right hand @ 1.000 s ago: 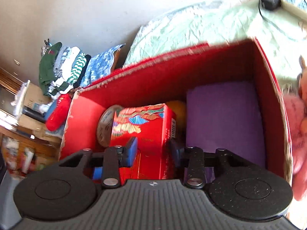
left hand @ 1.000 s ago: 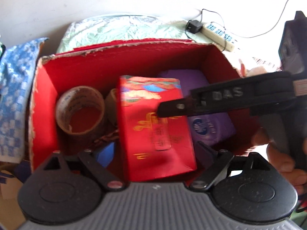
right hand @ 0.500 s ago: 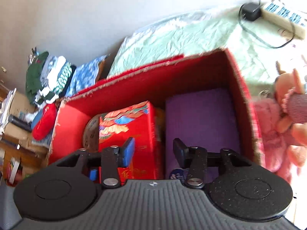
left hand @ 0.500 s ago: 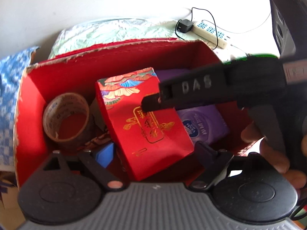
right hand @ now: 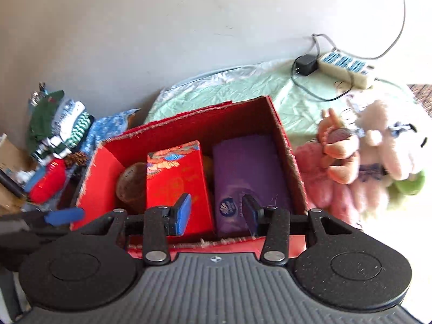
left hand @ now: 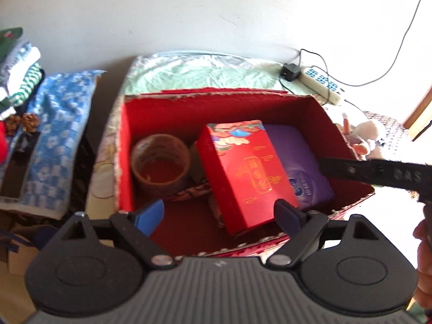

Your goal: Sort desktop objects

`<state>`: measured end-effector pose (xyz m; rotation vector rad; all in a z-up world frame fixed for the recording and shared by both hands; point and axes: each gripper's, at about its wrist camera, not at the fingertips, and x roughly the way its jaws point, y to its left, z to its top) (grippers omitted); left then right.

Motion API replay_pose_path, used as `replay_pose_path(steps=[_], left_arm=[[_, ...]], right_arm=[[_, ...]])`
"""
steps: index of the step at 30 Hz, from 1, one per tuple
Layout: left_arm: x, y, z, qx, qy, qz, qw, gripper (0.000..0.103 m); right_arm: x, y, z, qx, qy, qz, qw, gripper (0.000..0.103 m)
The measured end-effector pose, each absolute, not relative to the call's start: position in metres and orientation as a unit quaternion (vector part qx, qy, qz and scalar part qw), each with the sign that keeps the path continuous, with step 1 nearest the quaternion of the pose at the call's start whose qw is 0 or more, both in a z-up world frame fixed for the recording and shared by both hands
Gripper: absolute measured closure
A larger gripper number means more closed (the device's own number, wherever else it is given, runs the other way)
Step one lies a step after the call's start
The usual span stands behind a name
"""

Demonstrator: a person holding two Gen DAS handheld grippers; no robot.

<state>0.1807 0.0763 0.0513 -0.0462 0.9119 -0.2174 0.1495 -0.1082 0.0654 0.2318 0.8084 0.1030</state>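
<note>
A red cardboard bin (left hand: 127, 145) (right hand: 94, 183) sits on a green cloth. Inside lie a red gift box (left hand: 251, 172) (right hand: 178, 181), tilted on other items, a purple tissue pack (left hand: 299, 159) (right hand: 248, 167) to its right and a brown tape roll (left hand: 159, 162) (right hand: 132, 183) to its left. My left gripper (left hand: 218, 216) is open and empty above the bin's near edge. My right gripper (right hand: 216, 213) is open and empty above the near rim; one finger (left hand: 378, 171) reaches in from the right in the left wrist view.
Plush toys (right hand: 364, 151) lie right of the bin. A power strip (left hand: 321, 83) (right hand: 345, 67) with a black adapter lies at the back by the wall. Folded clothes (right hand: 59, 124) and a blue patterned towel (left hand: 56, 129) are stacked to the left.
The right gripper has let go of the red gift box and pulled back and up. The left gripper has also drawn back. The box now rests tilted in the bin.
</note>
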Motion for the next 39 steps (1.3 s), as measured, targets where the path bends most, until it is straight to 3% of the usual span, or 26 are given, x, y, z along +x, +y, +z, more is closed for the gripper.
replay_pose_path(steps=[10, 16, 20, 28, 39], left_arm=[[0.149, 0.076, 0.064, 0.017, 0.406, -0.082, 0.910, 0.015], [0.134, 0.081, 0.071, 0.025, 0.392, -0.051, 0.918, 0.015], [0.128, 0.085, 0.075, 0.030, 0.387, -0.025, 0.921, 0.015], [0.115, 0.090, 0.086, 0.033, 0.371, 0.040, 0.927, 0.015], [0.124, 0.071, 0.085, -0.028, 0.412, 0.044, 0.910, 0.015]], right_arm=[[0.107, -0.088, 0.069, 0.105, 0.382, 0.008, 0.918, 0.055], [0.095, -0.075, 0.076, 0.095, 0.375, 0.006, 0.922, 0.047], [0.092, -0.069, 0.080, 0.087, 0.363, 0.001, 0.928, 0.036], [0.095, -0.066, 0.084, 0.062, 0.364, 0.005, 0.929, 0.028], [0.091, -0.096, 0.086, 0.034, 0.369, -0.002, 0.929, 0.019]])
